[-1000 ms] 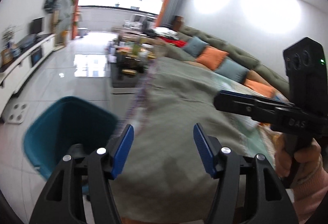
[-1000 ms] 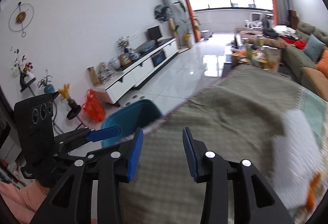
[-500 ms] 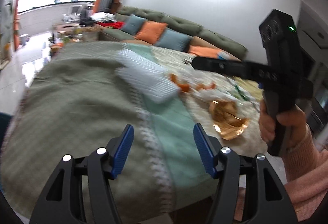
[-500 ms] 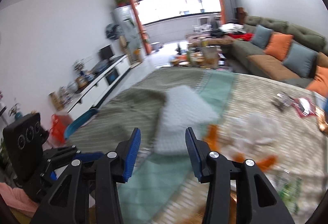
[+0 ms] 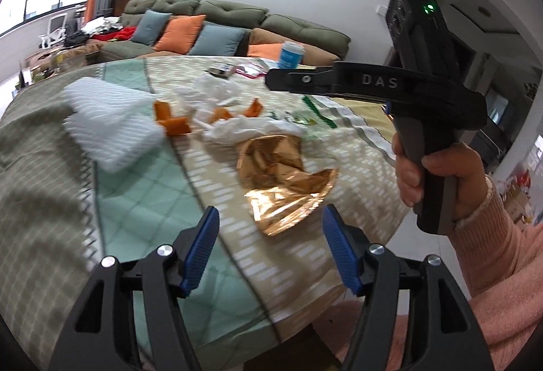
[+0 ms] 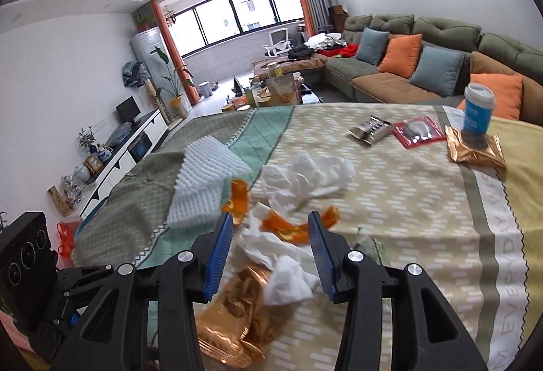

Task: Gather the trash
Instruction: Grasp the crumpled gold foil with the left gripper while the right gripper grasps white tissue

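Observation:
A crumpled copper foil wrapper [image 5: 281, 181] [image 6: 234, 313] lies near the front edge of the cloth-covered table [image 6: 407, 218]. Behind it are white crumpled tissues [image 5: 244, 127] [image 6: 305, 174] and orange peel pieces [image 5: 173, 120] [image 6: 285, 228]. My left gripper [image 5: 269, 215] hovers just short of the foil wrapper, its jaws opening with nothing between them. My right gripper [image 6: 270, 216] is open above the peel and tissues, apart from them. A hand in a pink sleeve [image 5: 441, 174] holds it.
A white folded towel [image 6: 207, 181] lies left of the trash. Further back stand a blue cup [image 6: 476, 113] on a second copper packet [image 6: 475, 150], a red packet [image 6: 419, 133] and a silver packet [image 6: 370, 130]. A green sofa [image 6: 424, 65] runs behind the table.
Both grippers have swung from the teal bin and floor side across the table to the pile of trash. Neither has taken hold of anything.

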The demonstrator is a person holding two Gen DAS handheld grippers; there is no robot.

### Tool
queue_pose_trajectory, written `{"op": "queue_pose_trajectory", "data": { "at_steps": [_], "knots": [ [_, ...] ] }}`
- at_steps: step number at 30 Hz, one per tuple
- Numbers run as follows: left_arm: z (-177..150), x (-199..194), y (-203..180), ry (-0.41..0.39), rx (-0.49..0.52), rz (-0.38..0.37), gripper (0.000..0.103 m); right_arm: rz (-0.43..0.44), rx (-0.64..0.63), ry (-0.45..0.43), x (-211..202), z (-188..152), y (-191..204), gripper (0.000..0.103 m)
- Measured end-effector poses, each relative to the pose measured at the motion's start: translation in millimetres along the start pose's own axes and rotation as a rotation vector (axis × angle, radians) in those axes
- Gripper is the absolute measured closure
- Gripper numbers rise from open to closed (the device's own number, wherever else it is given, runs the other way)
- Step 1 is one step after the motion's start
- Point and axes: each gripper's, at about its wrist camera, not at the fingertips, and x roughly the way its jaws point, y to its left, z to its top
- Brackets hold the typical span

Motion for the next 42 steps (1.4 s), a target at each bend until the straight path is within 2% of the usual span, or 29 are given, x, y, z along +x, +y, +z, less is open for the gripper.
{"op": "queue_pose_trajectory", "data": {
  "at_steps": [6,10,12,18,21,30,32,38,41,42],
  "knots": [
    [-0.8,20.1,-11.9,0.044,0.036,0.0,0.035,-0.002,0.028,0.006,0.2,-6.8,-8.1,0.056],
    [-0.7,31.6,-13.8,0.061,0.055,0.044,0.037,0.005,0.04,0.006,-0.9,-9.3,-11.2,0.056],
    [-0.6,33.4,-12.8,0.06,0.067,0.073,0.052,0.009,0.043,0.008,-1.0,-10.4,-11.7,0.056],
    [0.2,29.9,-5.7,0.056,0.068,0.074,0.073,0.017,0.046,0.012,0.4,-11.3,-11.8,0.056],
    [0.3,26.4,-4.9,0.049,0.066,0.07,0.078,0.022,0.041,0.024,3.3,-13.5,-11.1,0.056],
    [-4.9,2.4,1.9,0.007,0.037,0.086,0.081,0.034,0.032,0.057,17.3,-15.5,-7.3,0.056],
    [-6.1,-5.7,6.1,-0.003,0.024,0.094,0.086,0.027,0.012,0.071,20.6,-17.1,-4.0,0.056],
    [-11.3,-23.8,24.2,-0.022,-0.029,0.128,0.087,-0.001,-0.009,0.123,31.6,-23.6,-0.8,0.057],
    [-12.3,-32.5,29.5,-0.037,-0.045,0.139,0.087,-0.006,-0.02,0.131,31.9,-25.1,2.0,0.064],
    [-12.5,-36.3,31.0,-0.046,-0.048,0.147,0.087,-0.006,-0.026,0.131,31.4,-25.0,3.6,0.07]
  ]
}}
